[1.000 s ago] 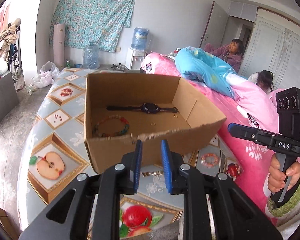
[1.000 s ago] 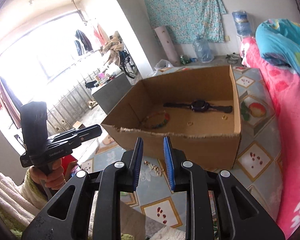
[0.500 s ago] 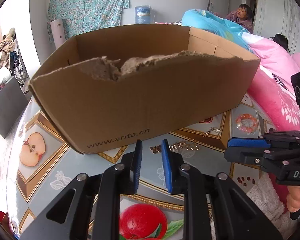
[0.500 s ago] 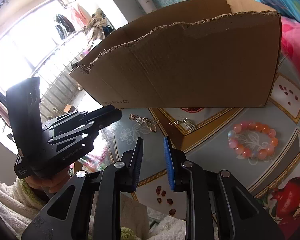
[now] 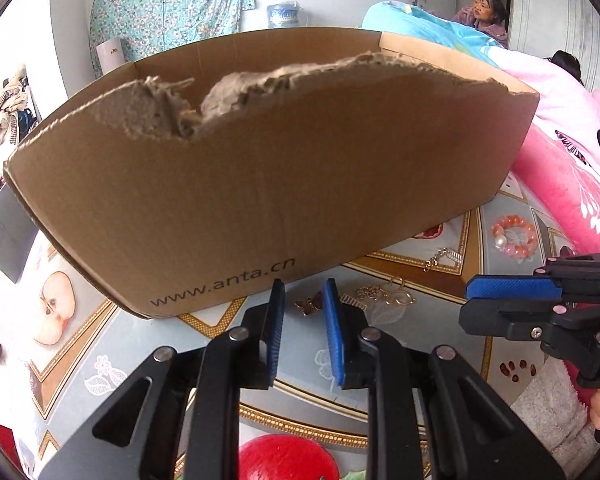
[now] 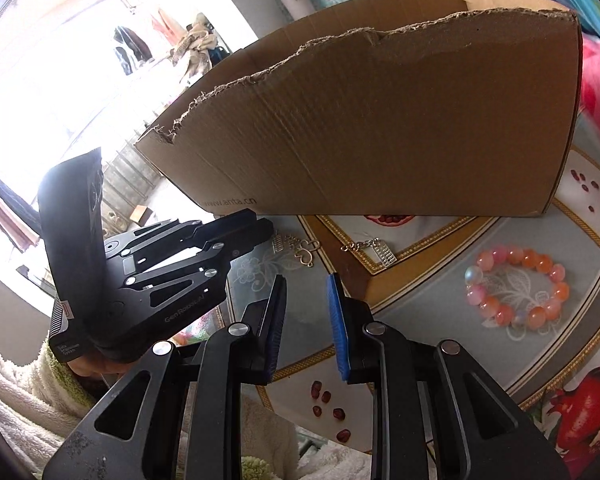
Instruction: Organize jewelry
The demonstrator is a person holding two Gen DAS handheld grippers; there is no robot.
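The left gripper (image 5: pixel 302 296) hung low over the fruit-patterned tablecloth (image 5: pixel 116 344), its blue-padded jaws a little apart with nothing between them. Just ahead lay a small gold butterfly charm (image 5: pixel 309 305) and a gold chain (image 5: pixel 384 293), close to the front wall of the torn brown cardboard box (image 5: pixel 260 184). The right gripper (image 6: pixel 308 280) was likewise slightly parted and empty. A pink and orange bead bracelet (image 6: pixel 516 286) lay to its right on the cloth, outside the box.

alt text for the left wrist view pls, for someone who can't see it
The left gripper, jaws slightly apart and empty, points down at a small butterfly charm on a fruit-print tablecloth, just in front of a torn cardboard box. Gold chains and a pink bead bracelet lie to the right, near the right gripper.
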